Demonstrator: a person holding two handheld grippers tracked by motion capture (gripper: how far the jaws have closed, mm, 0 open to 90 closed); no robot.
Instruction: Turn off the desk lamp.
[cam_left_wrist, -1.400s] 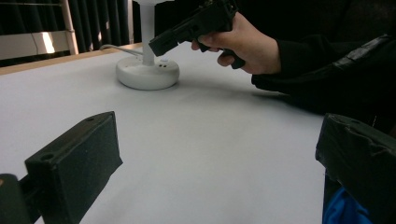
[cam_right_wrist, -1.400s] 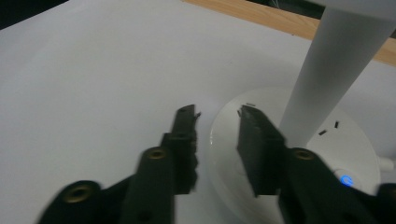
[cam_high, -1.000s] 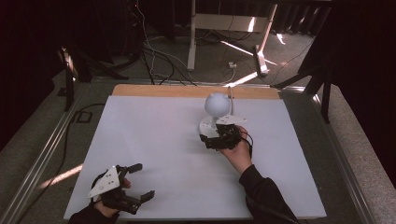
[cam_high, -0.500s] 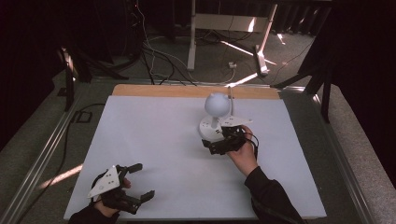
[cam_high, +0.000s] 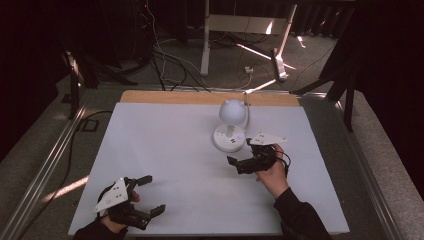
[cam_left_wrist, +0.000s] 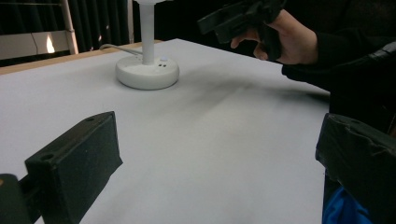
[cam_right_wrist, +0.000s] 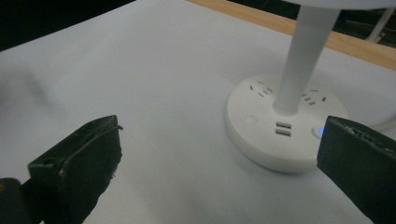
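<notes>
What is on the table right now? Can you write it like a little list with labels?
surface: white table
object: white lamp with round base, thin post and ball-shaped head
lamp base: sockets, two USB slots, small blue light
left tongs: open, near front left corner, holding nothing
right tongs: open, just in front of the lamp base, not touching it

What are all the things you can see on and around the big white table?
Lamp: one, white, round head on a stem over a round base with sockets, back middle of the table.
Lamp cable: one, white, runs off the back edge.
Table: one, white top, wooden strip at the back.
Floor cables: several, dark and white, behind the table.
Left gripper: one, black, fingers open, near front left corner.
Right gripper: one, black, fingers open, just right of the lamp, not touching it.
</notes>
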